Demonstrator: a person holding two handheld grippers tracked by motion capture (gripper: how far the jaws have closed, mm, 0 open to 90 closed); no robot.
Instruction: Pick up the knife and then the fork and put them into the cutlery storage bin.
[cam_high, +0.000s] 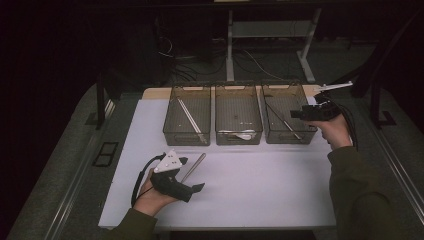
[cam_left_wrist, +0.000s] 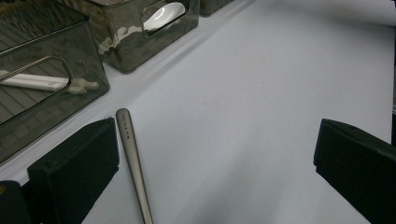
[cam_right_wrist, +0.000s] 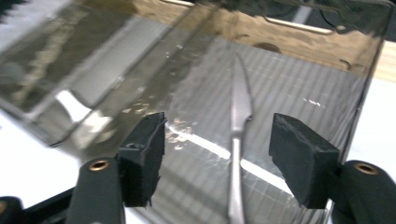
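On the pale sheet covering the surface (cam_high: 260, 185), the long, slim, brushed-metal utensil handle (cam_left_wrist: 133, 158) lies loose, its rounded end pointing toward the three smoky, see-through plastic bins (cam_high: 238, 121). We see it just inside the near pad of our left tongs (cam_left_wrist: 215, 163), its long axis running roughly along the jaws, which stand wide and hold nothing. Our left hand is clearly the nearer one. Our right tongs (cam_right_wrist: 229, 154) hang over the right-hand bin, jaws apart and empty, above the smooth steel table knife (cam_right_wrist: 239, 140) lying on its ribbed floor.
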